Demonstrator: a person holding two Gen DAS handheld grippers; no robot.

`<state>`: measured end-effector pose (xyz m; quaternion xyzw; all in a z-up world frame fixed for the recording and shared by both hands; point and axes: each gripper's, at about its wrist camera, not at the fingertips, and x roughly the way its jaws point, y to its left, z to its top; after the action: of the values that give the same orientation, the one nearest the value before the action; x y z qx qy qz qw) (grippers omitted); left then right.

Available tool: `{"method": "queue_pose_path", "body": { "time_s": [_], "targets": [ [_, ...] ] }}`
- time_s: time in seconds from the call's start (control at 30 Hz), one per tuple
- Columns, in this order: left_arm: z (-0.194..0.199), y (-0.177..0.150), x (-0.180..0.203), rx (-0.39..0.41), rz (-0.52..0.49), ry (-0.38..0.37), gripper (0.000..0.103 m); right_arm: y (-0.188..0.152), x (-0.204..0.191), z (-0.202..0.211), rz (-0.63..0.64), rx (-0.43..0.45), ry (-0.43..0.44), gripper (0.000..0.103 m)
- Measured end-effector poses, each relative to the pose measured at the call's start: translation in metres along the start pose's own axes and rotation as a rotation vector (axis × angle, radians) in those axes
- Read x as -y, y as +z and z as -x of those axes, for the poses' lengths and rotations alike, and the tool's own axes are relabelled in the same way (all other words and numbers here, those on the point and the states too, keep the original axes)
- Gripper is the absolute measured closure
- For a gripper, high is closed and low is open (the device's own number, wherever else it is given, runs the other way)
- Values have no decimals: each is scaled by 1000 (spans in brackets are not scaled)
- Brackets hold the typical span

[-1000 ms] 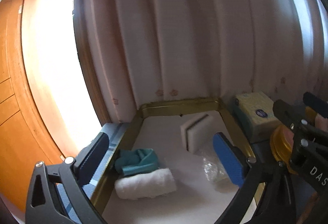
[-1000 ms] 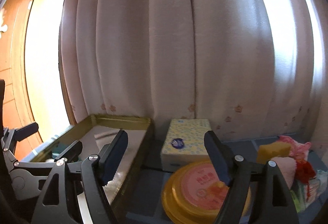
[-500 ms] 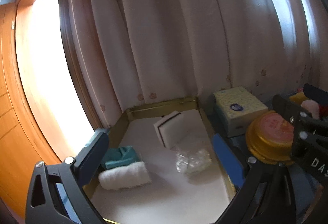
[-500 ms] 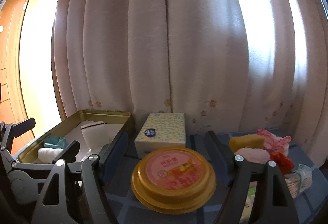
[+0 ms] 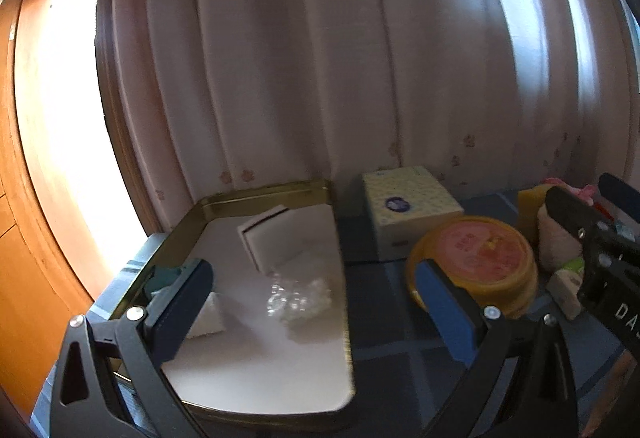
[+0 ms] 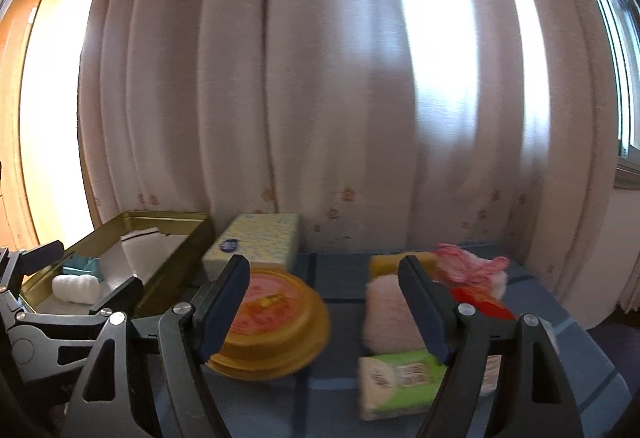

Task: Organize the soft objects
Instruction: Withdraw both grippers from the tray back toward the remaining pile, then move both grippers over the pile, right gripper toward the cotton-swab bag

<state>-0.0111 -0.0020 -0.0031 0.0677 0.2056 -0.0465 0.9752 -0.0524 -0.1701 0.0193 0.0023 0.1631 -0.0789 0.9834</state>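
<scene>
Since the pink fluffy roll (image 6: 386, 314) lies on the tabletop (image 6: 340, 404) just ahead of the spread, empty right claw (image 6: 326, 312), that hand is nearer; the left claw (image 5: 312, 302), also spread, hovers over the tin tray (image 5: 264, 193).

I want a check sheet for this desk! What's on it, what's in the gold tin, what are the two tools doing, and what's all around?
Surface: blue checked cloth.
Job's things: in the tin, a white roll, teal cloth, white sponge and crinkled plastic. On the cloth, a fluffy pink roll, yellow sponge, pink fabric, green packet.
Clutter: tissue box, round yellow lid, something red.
Grippers: left tool open, nothing between its pads; right tool open, nothing held.
Cables: nothing seen.
Surroundings: pale curtain, wooden panel.
</scene>
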Motion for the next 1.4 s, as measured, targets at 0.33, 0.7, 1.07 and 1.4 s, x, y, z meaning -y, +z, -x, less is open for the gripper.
{"method": "queue_pose_path", "body": {
  "time_s": [0.33, 0.7, 1.07, 1.4],
  "targets": [
    [5, 4, 45, -17, -40, -68, 0, -4, 44, 13, -16, -16, -85, 24],
    [14, 7, 90, -16, -99, -126, 0, -7, 86, 20, -37, -33, -158, 24],
    [16, 8, 110, -29, -115, -153, 0, -8, 111, 22, -48, -44, -186, 24],
    [17, 9, 122, -36, -128, -165, 0, -8, 129, 22, -64, -54, -202, 24]
  ]
}}
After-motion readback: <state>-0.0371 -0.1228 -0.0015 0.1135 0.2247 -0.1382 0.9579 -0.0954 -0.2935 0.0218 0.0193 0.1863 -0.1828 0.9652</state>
